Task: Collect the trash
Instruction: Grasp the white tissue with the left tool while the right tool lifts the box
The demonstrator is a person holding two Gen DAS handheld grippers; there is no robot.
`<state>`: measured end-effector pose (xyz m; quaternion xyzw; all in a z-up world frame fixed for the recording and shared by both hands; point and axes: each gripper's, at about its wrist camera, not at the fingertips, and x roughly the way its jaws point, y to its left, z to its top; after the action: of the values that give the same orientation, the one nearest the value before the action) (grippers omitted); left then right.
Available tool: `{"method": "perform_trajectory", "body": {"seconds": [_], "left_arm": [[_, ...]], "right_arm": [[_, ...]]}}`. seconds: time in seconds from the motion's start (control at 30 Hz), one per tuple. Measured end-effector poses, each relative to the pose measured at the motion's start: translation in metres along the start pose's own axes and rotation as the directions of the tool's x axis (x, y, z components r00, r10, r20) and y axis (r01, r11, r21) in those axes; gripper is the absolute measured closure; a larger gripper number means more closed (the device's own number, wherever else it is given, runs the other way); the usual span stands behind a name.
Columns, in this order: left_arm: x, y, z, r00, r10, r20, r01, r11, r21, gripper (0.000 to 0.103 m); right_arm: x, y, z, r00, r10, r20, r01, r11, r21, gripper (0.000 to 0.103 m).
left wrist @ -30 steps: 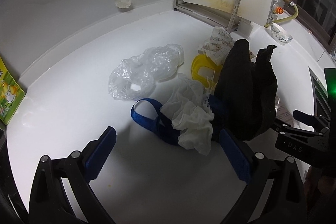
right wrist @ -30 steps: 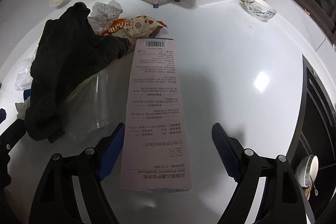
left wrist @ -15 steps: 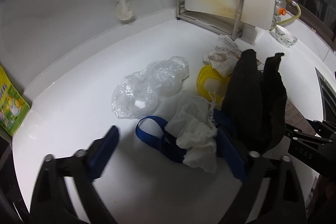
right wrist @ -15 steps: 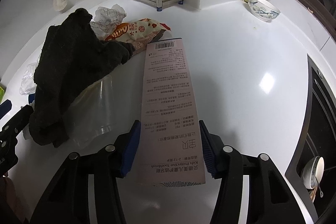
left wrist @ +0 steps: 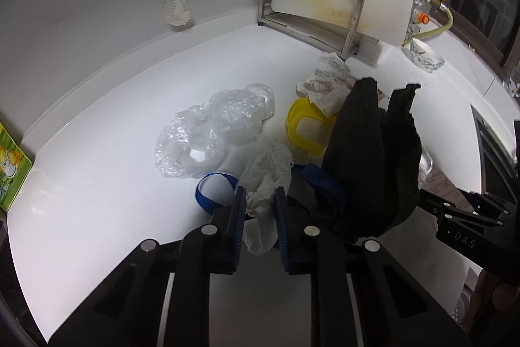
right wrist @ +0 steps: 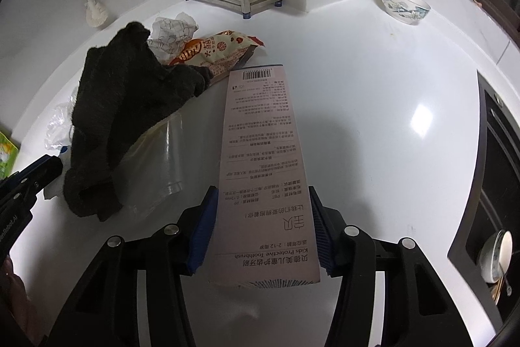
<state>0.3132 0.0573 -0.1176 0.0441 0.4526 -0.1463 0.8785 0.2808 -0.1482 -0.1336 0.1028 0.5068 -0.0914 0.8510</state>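
Left tool (left wrist: 259, 200) beside black cloth (left wrist: 367, 158) (tissue (left wrist: 266, 171) between)

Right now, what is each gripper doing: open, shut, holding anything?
Left gripper: jaws closing on the crumpled white tissue.
Right gripper: shut on the long grey printed toothbrush box.

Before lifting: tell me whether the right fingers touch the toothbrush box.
Touching. The right wrist view shows both fingers pressed against the sides of the toothbrush box.

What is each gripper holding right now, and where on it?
Left gripper, jaws closing, pinches the crumpled white tissue at its near end. Right gripper clamps the toothbrush box across its near end.
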Motion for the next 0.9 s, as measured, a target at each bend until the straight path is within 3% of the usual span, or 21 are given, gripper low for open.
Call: {"method": "perform_trajectory", "body": {"seconds": [0.43, 0.9], "left_arm": [[-0.045, 0.007, 0.001, 0.999, -0.03, 0.045, 0.031, 0.999, -0.014, 0.087], [-0.093, -0.009, -0.026, 0.997, -0.02, 0.069, 0.02, 1.0, -0.001, 0.088]], "right_arm": [[-0.035, -0.003, -0.024, 0.999, 0.022, 0.027, -0.023, 0.999, 0.027, 0.053], [-0.077, -0.005, -0.057, 0.998, 0.039, 0.056, -0.04, 0.999, 0.018, 0.053]]}}
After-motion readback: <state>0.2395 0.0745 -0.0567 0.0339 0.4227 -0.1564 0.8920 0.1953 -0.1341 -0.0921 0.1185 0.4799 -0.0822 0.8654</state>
